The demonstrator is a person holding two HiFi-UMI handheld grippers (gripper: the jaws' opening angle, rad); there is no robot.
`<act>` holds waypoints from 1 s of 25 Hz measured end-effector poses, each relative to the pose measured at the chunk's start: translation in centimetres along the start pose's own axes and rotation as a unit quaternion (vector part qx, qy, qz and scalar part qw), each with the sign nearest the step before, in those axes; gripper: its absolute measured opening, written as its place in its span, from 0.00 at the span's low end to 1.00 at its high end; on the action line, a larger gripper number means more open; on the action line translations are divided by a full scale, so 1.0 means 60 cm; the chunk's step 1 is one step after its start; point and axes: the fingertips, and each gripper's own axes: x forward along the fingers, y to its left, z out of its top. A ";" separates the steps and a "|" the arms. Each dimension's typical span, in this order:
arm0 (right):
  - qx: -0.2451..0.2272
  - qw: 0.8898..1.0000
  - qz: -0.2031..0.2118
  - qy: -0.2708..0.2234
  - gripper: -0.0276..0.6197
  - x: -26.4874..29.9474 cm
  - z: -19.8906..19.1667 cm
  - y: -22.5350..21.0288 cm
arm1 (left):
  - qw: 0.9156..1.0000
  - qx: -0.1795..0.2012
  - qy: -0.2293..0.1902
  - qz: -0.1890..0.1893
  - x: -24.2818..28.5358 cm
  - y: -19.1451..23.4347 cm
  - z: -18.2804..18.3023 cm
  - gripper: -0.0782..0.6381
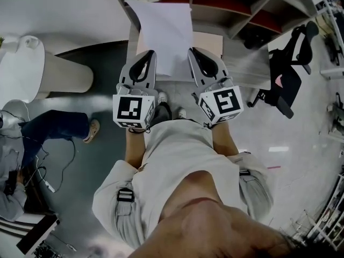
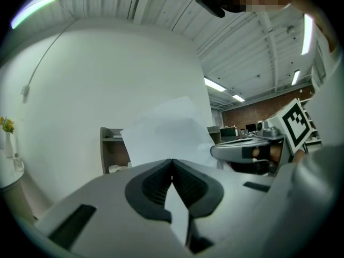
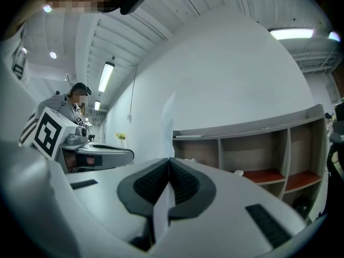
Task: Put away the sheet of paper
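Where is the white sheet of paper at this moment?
In the head view, the white sheet of paper is at top centre, pinched at its near corners by the left tool and the right tool, before the wooden shelf unit.

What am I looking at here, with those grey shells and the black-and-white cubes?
There is no robot here. A person holds a hand tool in each hand. One picture comes from a camera on the person's head, looking down. The other two come from cameras riding on each tool, looking along its jaws. The left gripper and the right gripper each pinch the near edge of one sheet of paper, held out flat toward a shelf unit. The patterned cubes are part of the tools.
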 end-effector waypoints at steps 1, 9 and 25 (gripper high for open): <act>-0.002 1.000 -0.003 0.000 0.07 0.004 0.000 -0.002 | 1.000 -0.001 -0.001 -0.003 0.006 0.003 0.000 0.13; -0.005 1.000 -0.027 0.010 0.07 0.050 -0.006 -0.013 | 0.999 -0.005 -0.006 -0.033 0.049 0.040 -0.006 0.13; 0.013 0.994 -0.064 0.090 0.07 0.183 -0.092 -0.023 | 0.993 -0.015 0.036 -0.110 0.144 0.139 -0.102 0.13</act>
